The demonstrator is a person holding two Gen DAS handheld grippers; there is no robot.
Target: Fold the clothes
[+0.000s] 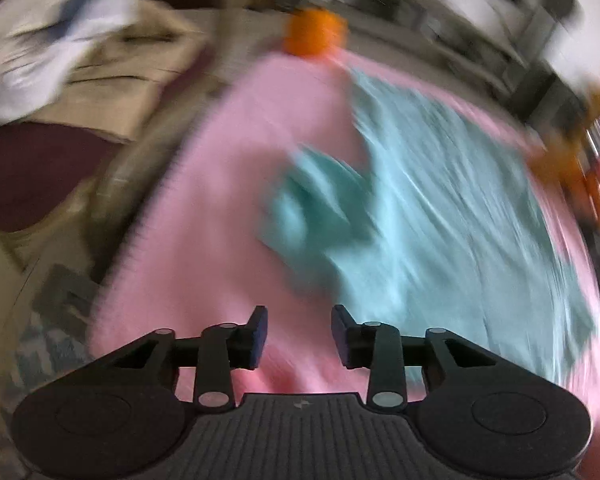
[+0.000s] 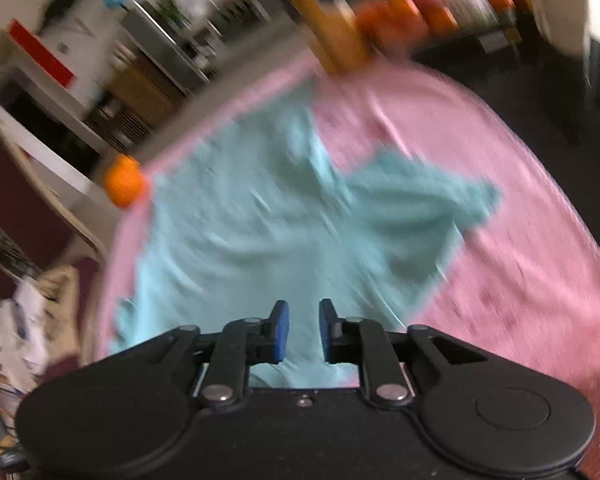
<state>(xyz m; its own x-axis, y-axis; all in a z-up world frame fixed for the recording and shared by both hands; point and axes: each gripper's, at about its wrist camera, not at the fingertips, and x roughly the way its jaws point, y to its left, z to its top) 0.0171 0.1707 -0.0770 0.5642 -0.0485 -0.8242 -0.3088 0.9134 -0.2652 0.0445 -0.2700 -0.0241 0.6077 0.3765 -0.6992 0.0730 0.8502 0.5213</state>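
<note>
One teal garment covers pink cloth

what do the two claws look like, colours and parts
Both are matte black. The left claw has two flat linkage arms with silver rivets, round black discs at each side, a ribbed grey plate in the middle, and dark blue pads on the fingers. The right claw has the same build, with brighter blue pads and a small screw on its black centre plate. No cables, sleeves or hands show.

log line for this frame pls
left gripper open, empty | right gripper open, empty | teal garment spread, unfolded, on pink cloth
</note>
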